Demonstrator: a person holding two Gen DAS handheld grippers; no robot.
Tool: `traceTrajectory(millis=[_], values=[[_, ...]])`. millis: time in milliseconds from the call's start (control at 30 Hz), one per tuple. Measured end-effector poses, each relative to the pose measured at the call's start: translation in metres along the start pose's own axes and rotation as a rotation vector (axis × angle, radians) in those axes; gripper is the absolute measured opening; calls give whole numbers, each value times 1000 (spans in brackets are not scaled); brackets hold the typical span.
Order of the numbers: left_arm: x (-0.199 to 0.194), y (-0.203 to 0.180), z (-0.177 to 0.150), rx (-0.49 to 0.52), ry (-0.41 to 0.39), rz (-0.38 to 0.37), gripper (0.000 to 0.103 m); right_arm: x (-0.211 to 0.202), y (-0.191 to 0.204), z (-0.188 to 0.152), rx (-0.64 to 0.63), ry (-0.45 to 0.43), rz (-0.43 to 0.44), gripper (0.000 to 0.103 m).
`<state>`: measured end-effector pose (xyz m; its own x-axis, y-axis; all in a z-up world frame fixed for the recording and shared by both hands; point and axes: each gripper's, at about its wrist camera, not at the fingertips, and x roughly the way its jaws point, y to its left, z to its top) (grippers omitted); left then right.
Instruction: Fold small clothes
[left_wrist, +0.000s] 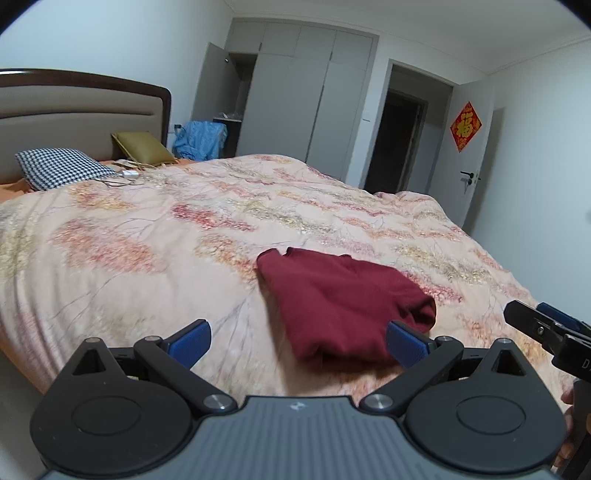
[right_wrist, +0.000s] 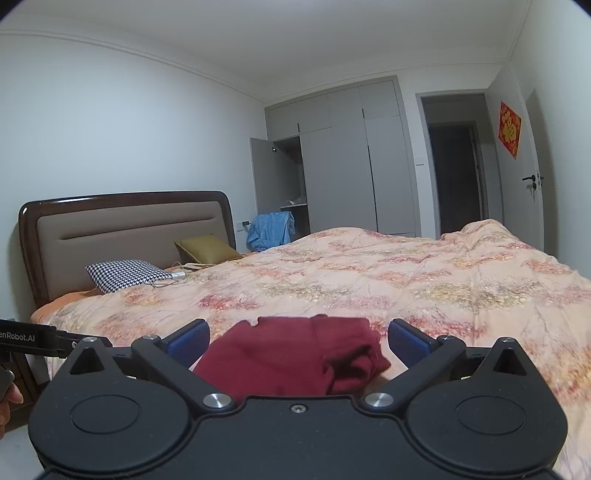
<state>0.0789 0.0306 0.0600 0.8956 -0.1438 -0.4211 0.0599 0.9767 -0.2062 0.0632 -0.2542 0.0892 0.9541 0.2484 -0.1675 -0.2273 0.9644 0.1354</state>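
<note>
Nearest in the left wrist view, the left gripper is seen with its jaws spread wide and nothing pinched between them; the blue pads are clear of the cloth. In the right wrist view the right gripper is likewise spread wide and empty, and the dark red garment is framed between its fingers without being touched.

The garment is laid on the floral bedspread near the front edge of the bed, already doubled into a compact bundle, with a bunched roll along its right side. A fold is judged to have been finished and let go, so the step in hand is taken to be the release. If more folding is wanted, the loose right edge would have to be regripped and smoothed; otherwise another piece must be found, and none is seen on the bed.

Further off, a checked pillow, an olive cushion and the headboard are made out, then the wardrobe with one door open.

The garment's near edge is hidden behind the gripper bodies, its kind cannot be told, and the bedspread is blurred
</note>
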Motion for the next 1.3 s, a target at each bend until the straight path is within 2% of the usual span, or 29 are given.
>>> traceTrajectory(millis=[233,500,767,1300], values=[[-23,0,-42,38,-21,27,103,-34,8,-35,10,-11,-63,102],[-26,4,-77,39,-5,42,103,-42,15,-69,22,12,-110,102],[-18,3,-91,59,18,56,103,-42,17,-88,40,62,-146,102],[-13,7,-99,50,44,64,103,-40,15,-95,45,89,-165,102]])
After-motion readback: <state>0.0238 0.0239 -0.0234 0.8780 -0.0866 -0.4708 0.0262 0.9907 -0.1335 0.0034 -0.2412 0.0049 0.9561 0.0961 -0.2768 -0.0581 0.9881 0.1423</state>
